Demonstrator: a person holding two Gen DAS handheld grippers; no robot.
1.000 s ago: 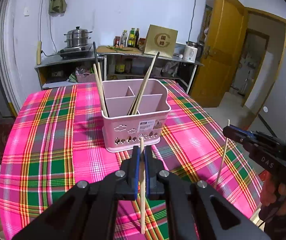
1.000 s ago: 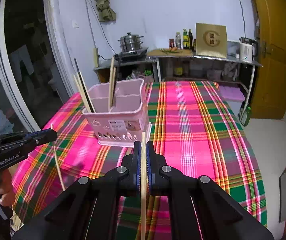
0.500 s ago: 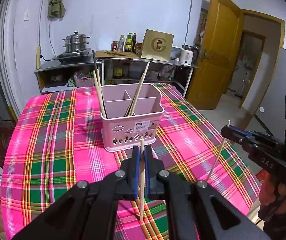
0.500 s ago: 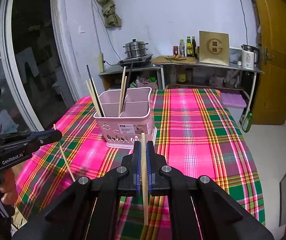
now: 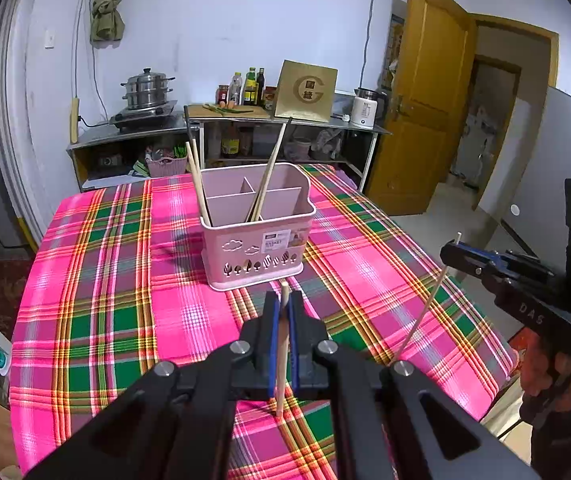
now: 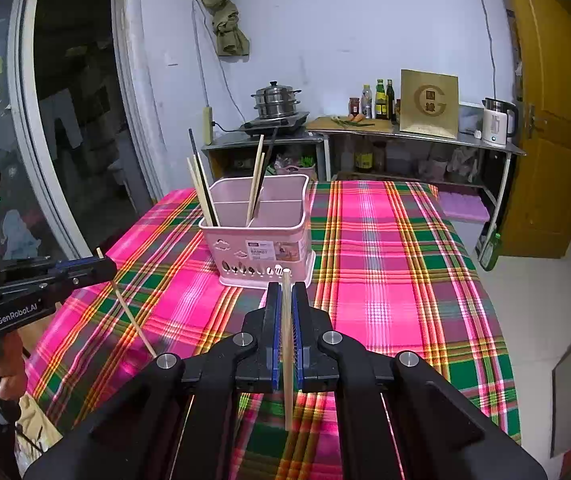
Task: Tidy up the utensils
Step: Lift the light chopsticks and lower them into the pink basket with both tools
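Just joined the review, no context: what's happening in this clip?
A person holds a tool in each hand, sorting chopsticks. The left tool is clamped on one pale chopstick, held upright above the plaid tablecloth. The right tool grips a second chopstick the same way. Both sit short of the pink utensil basket, which already holds several chopsticks. Neither held one is in yet.

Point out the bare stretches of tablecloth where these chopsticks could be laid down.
Open cloth lies left of the pink caddy toward the table's left edge, and right of it toward the door side. The near strip between the caddy and both tools is crowded, each holding a chopstick.
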